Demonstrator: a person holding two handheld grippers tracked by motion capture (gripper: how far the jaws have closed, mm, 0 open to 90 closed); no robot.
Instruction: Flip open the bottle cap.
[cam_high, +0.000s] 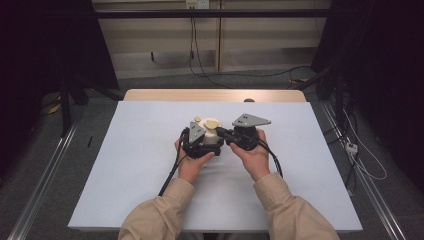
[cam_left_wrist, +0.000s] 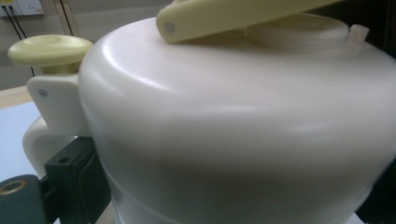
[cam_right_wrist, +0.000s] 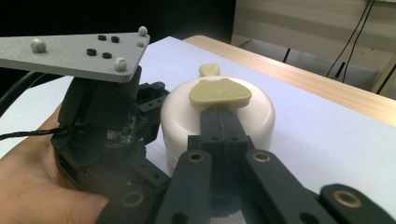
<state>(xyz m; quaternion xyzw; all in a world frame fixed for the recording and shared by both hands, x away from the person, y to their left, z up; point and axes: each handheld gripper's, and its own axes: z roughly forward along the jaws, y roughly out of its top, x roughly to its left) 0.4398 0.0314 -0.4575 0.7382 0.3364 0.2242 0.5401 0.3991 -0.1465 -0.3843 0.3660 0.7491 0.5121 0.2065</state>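
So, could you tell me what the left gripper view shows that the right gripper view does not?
Left gripper view alone: a close look at the container's smooth side, its pale side handle with a bracket, a round yellow knob above it, and a wall socket.

Right gripper view alone: the whole container seen from above, the right gripper with its jaws closed together, tips at the yellow lever, the left gripper with its grey plate beside the container, the hand holding it, and the white table.

Both: the white container with its yellow lever on top.
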